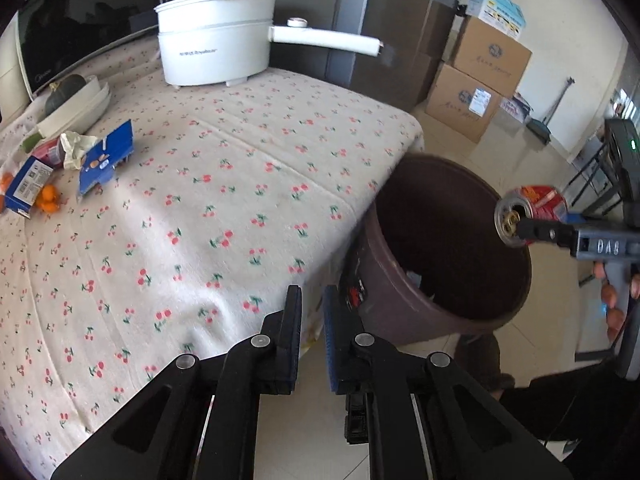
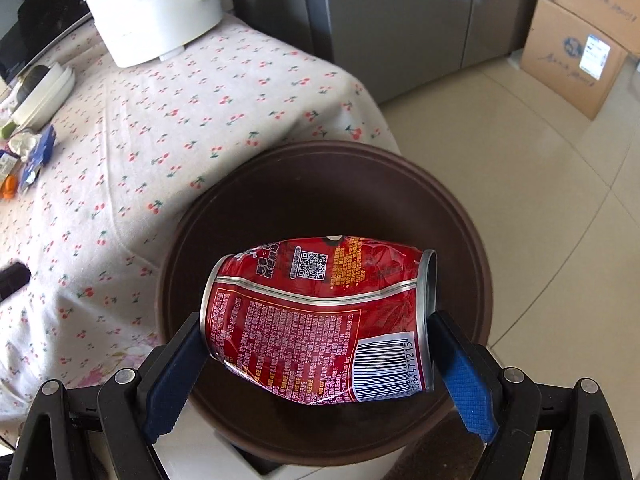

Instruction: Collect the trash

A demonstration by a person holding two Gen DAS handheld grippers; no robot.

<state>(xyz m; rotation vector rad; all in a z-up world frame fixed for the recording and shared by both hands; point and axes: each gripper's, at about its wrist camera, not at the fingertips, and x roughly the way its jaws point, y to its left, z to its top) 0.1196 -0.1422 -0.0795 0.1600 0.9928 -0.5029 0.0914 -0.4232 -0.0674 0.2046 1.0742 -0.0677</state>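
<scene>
Right wrist view only: right gripper (image 2: pixel 316 356) pinches dented red can (image 2: pixel 320 320) endwise above round brown bin (image 2: pixel 460 216). Left gripper (image 1: pixel 312 336) nearly closed, empty.

right gripper (image 2: pixel 316 354) clamps dented red can (image 2: pixel 316 322) endwise over brown bin (image 2: pixel 192 240).

The red can (image 2: pixel 320 320) between the right tongs' fingers carries a QR code on its upper side and, near its right end, a barcode with digits ending "4712151"; its small print is too fine to read. Seen from the left tongs, the right tongs' grey body (image 1: pixel 604 246) reads "DAS".
</scene>
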